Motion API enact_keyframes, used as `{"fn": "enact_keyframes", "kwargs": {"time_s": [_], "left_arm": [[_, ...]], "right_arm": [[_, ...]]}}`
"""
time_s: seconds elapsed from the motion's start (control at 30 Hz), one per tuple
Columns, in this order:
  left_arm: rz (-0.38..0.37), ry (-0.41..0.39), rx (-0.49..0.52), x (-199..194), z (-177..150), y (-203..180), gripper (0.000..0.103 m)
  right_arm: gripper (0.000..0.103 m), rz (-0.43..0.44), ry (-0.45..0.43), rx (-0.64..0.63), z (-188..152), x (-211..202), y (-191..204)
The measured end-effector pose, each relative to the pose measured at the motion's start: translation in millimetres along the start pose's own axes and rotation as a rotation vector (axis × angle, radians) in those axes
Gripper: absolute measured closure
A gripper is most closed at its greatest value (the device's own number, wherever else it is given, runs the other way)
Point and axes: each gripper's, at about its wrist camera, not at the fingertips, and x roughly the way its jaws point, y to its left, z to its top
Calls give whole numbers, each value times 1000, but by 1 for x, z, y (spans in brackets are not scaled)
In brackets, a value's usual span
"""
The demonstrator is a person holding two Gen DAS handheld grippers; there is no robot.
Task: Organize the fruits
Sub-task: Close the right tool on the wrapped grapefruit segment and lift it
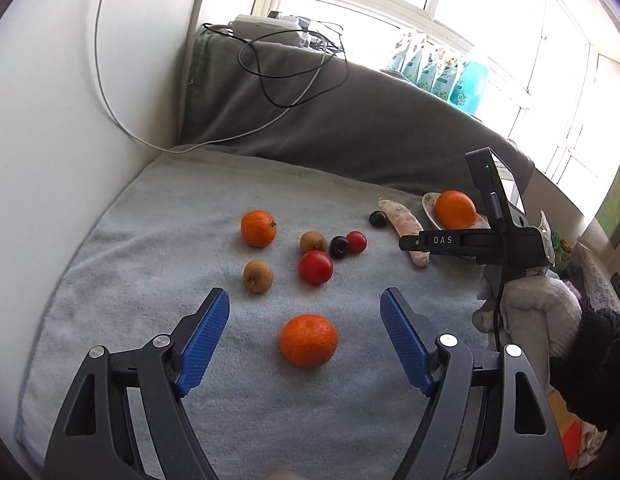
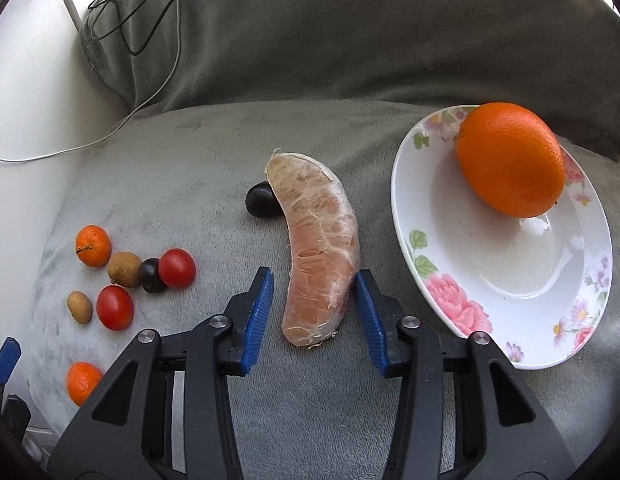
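Note:
My left gripper is open over the blanket, jaws wide on either side of a near mandarin. Beyond it lie another mandarin, two brown fruits, two red fruits and a dark plum. My right gripper is open, its jaws flanking the lower end of a peeled pomelo segment, the right pad close to it. A floral plate at the right holds a large orange. A dark plum lies behind the segment.
A grey cushion backs the blanket, with cables and a power strip draped on it. A white wall is at the left. Bottles stand on the windowsill. My gloved hand holds the right gripper at the right.

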Motion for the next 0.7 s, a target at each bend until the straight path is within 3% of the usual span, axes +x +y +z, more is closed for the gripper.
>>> {"fn": "enact_keyframes", "kwargs": {"time_s": [0.7], "left_arm": [[-8,18,-22,5,-1,7,25]], "right_arm": [[66,-72,-23,-43,2,17,14]]}}
